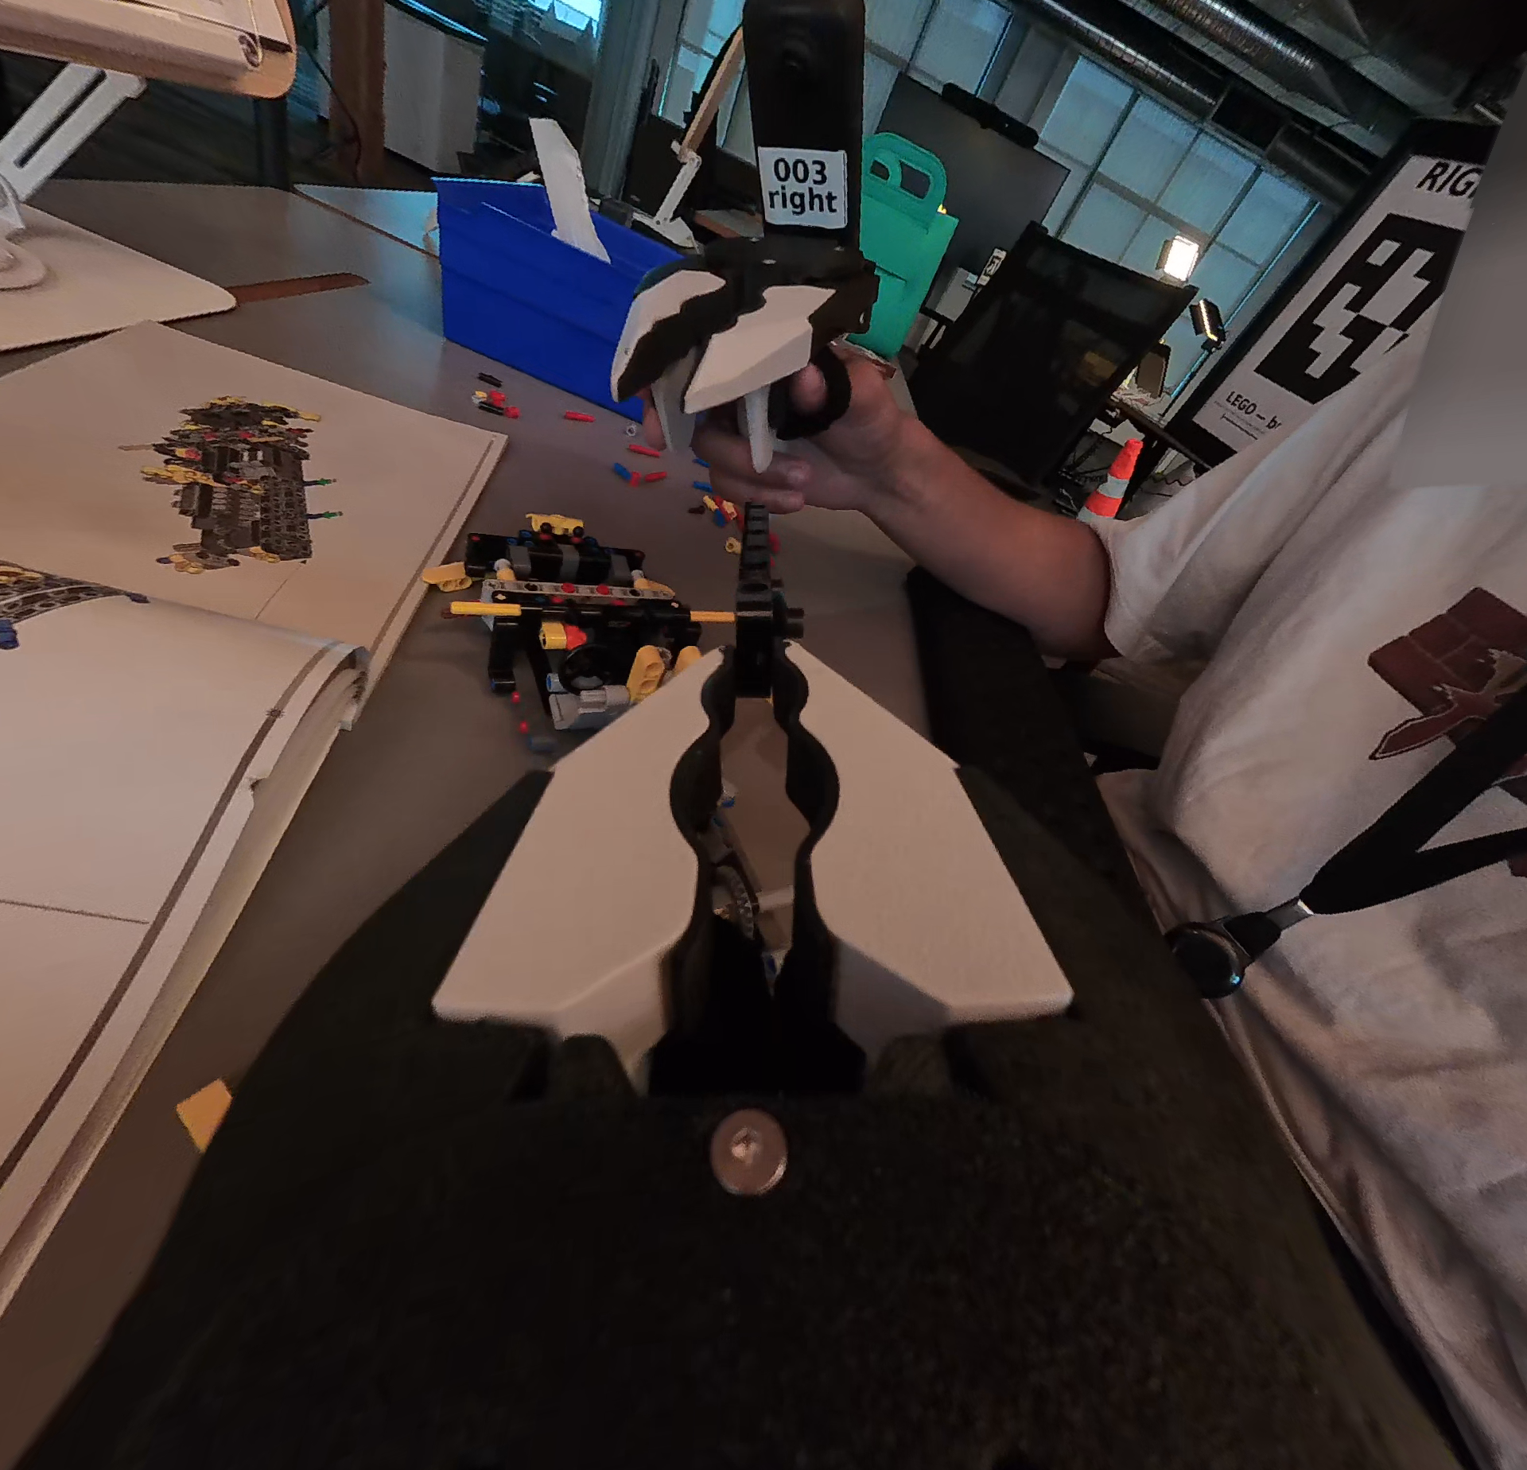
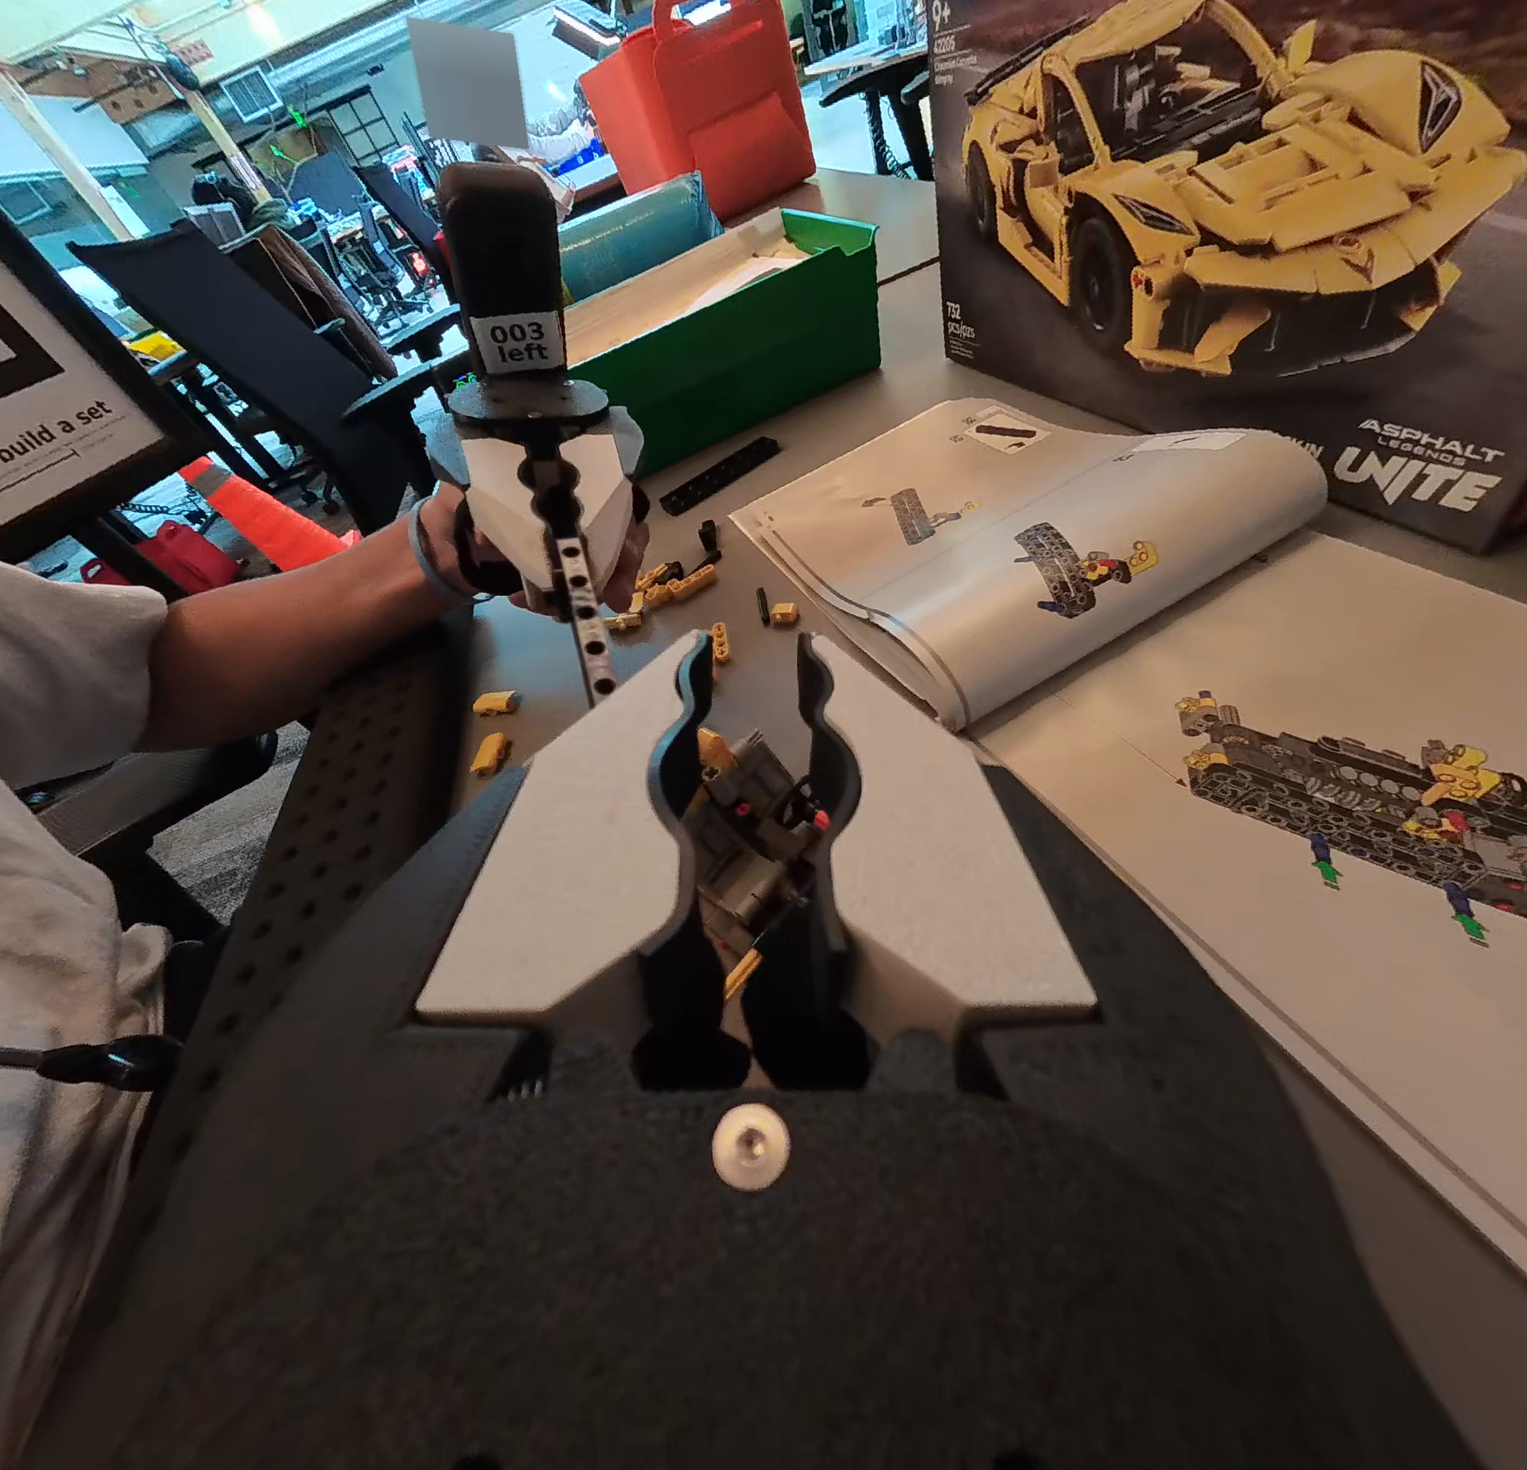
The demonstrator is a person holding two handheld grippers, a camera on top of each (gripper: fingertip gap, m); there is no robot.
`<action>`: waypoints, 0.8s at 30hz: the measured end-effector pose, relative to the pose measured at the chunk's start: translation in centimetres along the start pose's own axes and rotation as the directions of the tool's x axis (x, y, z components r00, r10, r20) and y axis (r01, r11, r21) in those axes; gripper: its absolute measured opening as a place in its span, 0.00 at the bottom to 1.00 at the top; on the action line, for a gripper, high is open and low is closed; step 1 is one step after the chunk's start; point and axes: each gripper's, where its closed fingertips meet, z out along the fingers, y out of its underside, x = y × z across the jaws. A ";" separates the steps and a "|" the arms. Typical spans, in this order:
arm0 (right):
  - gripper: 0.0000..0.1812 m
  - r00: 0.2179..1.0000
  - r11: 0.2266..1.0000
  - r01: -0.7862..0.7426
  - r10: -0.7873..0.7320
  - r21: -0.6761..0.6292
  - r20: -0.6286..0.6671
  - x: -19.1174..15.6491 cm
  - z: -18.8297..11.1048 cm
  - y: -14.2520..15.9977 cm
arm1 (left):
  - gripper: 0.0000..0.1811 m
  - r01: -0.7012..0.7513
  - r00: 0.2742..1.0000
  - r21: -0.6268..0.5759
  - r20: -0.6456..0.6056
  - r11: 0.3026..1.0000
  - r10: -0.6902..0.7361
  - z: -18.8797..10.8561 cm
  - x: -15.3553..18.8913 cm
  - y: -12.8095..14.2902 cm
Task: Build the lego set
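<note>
The left gripper (image 1: 750, 670) is closed on one end of a long black beam (image 1: 756, 596), held up off the tabletop (image 1: 397, 736) with its free end toward the right gripper (image 2: 750, 653), whose fingers stand apart and empty. The half-built model (image 1: 578, 620) sits just beyond the open manual (image 1: 206, 521); loose pins (image 1: 636, 455) lie toward the blue bin (image 1: 529, 290). The beam looks light, stiff and smooth; gripping its flat sides near an end seems safest, as pinned joints may pop.

Two grippers (image 1: 750, 670) (image 2: 753, 662), three bins (image 1: 529, 290) (image 2: 744, 339) (image 2: 711, 91), one manual (image 2: 1074, 604).
</note>
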 end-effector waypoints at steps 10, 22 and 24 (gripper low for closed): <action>0.13 0.930 0.922 0.297 -0.221 -0.247 0.295 -4.2 -2.9 5.2 | 0.05 -0.086 0.991 -0.115 -0.108 0.990 0.074 1.2 2.7 2.0; 0.21 0.982 0.905 0.189 -0.165 -0.382 0.095 -7.9 -3.9 11.7 | 0.05 0.003 0.973 -0.160 -0.228 0.987 -0.040 1.4 5.0 2.8; 0.21 0.984 0.940 0.177 -0.167 -0.293 0.060 -8.6 -3.7 10.7 | 0.05 -0.002 0.971 -0.196 -0.235 0.981 -0.045 1.6 5.2 3.5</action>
